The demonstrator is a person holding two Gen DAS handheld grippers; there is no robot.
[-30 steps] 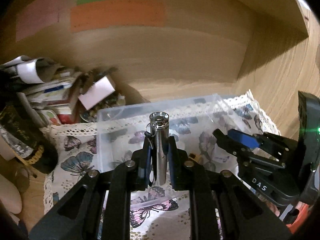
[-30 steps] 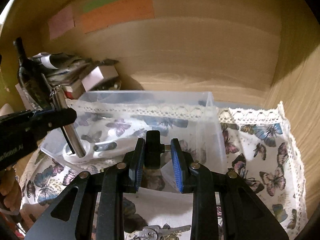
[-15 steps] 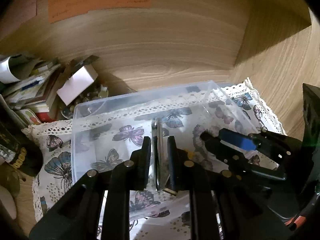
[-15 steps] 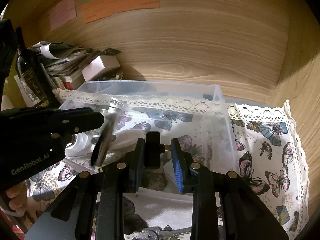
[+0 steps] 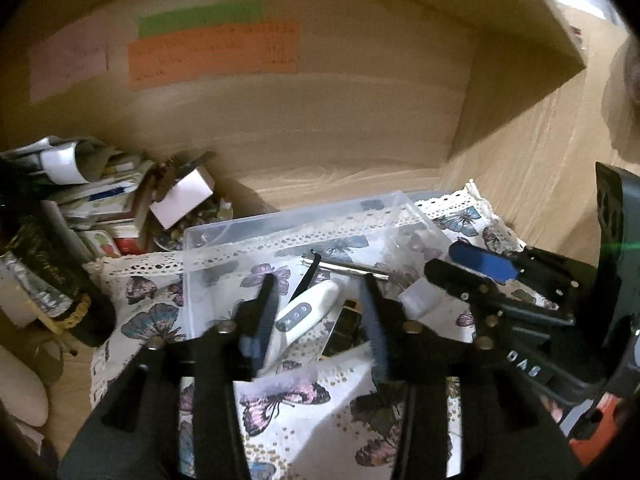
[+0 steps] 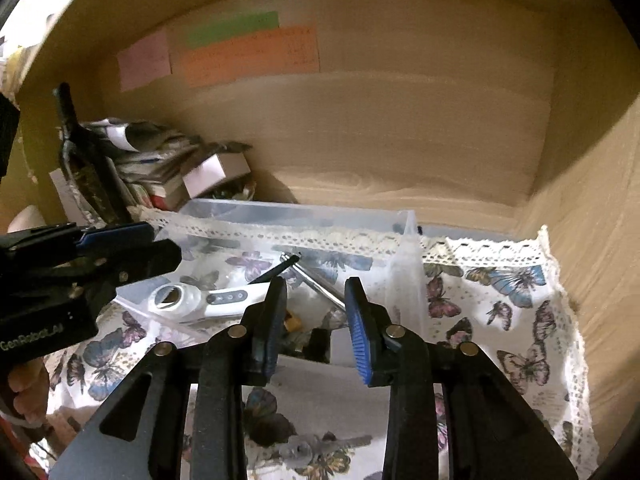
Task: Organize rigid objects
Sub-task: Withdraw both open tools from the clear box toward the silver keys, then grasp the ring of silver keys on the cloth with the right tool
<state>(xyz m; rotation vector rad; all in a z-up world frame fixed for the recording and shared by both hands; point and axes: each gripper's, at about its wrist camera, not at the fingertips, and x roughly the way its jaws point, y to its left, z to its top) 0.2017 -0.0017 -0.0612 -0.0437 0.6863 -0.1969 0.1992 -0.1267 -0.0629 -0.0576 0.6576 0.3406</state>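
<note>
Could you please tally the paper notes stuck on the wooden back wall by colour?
pink note: 1
green note: 1
orange note: 1
Total: 3

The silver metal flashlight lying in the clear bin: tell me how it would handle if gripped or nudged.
The silver metal flashlight looks stiff, a straight polished tube. Its shiny round body is probably slippery between pads and apt to roll if nudged, though the white handheld device beside it and the clear plastic bin walls may stop it. Its dark wrist strap is floppy.
</note>
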